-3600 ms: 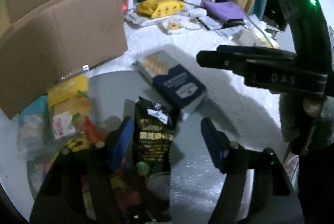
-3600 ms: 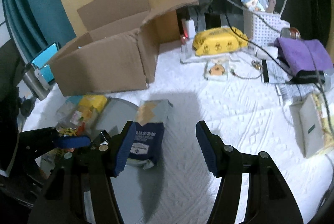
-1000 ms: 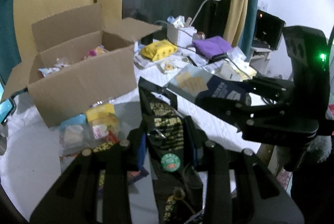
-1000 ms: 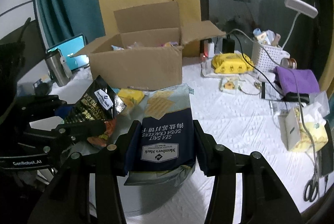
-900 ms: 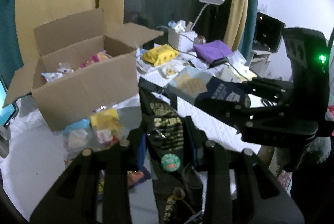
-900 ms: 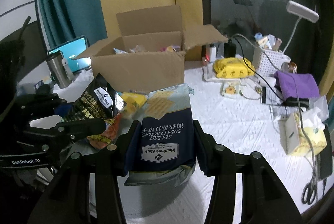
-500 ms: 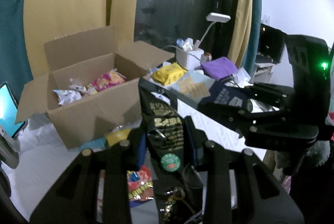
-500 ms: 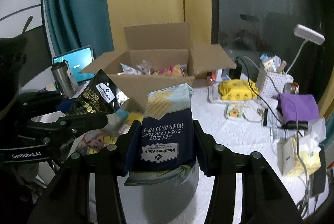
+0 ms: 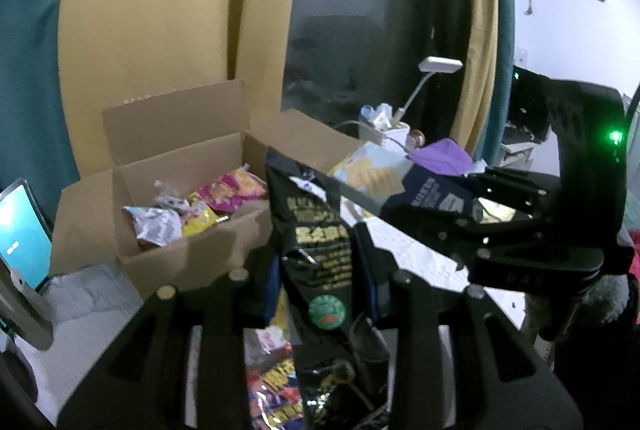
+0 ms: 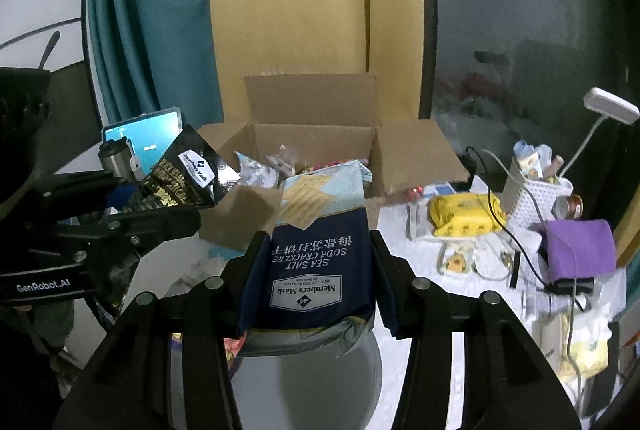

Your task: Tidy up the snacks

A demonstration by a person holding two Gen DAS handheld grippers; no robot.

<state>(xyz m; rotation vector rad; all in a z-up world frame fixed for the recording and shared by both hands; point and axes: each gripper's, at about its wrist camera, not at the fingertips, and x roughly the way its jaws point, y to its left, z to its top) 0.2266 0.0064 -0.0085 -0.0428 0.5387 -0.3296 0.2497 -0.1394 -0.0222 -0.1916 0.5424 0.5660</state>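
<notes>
Both tongs are pinching snacks, the left tongs (image 9: 320, 294) a black pouch (image 9: 316, 242) and the right tongs (image 10: 316, 270) a soda cracker pack (image 10: 316, 262), so each should be clearing the cardboard box (image 10: 316, 141) rim before releasing.

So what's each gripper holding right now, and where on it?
Left gripper pinches the black bag across its lower middle. Right gripper clamps the cracker pack by its two side edges, near the bottom end.
</notes>
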